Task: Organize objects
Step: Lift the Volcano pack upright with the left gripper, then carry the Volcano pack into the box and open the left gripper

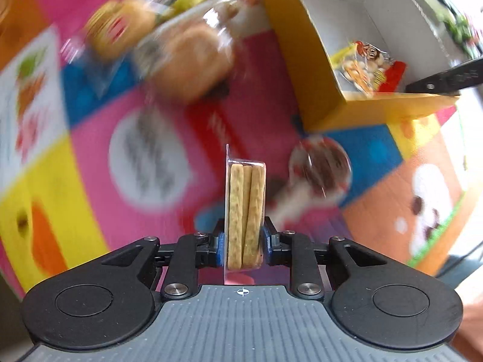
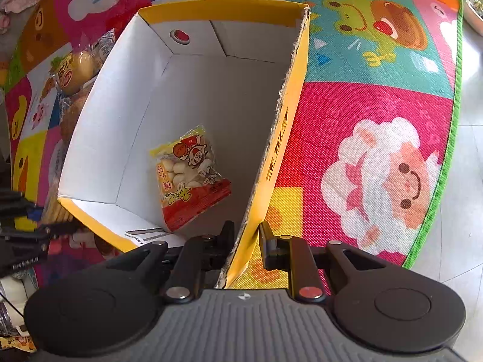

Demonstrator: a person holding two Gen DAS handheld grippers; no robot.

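Observation:
My left gripper (image 1: 244,241) is shut on a clear pack of tan biscuits (image 1: 245,205), held on edge above the play mat. The open yellow cardboard box (image 1: 295,54) stands to the upper right, and a snack bag (image 1: 365,66) lies inside it. In the right wrist view my right gripper (image 2: 246,232) is clamped over the box's right wall (image 2: 289,114), one finger inside and one outside. The same snack bag (image 2: 188,178) lies on the white box floor. At the left edge there, the left gripper (image 2: 24,220) shows with the biscuit pack (image 2: 57,211).
Wrapped bread buns (image 1: 193,60) and another bun pack (image 1: 120,30) lie blurred on the colourful mat (image 1: 90,166). A round wrapped snack (image 1: 320,166) lies near the box corner. Buns (image 2: 75,72) sit left of the box. Grey floor (image 2: 471,150) borders the mat's green edge.

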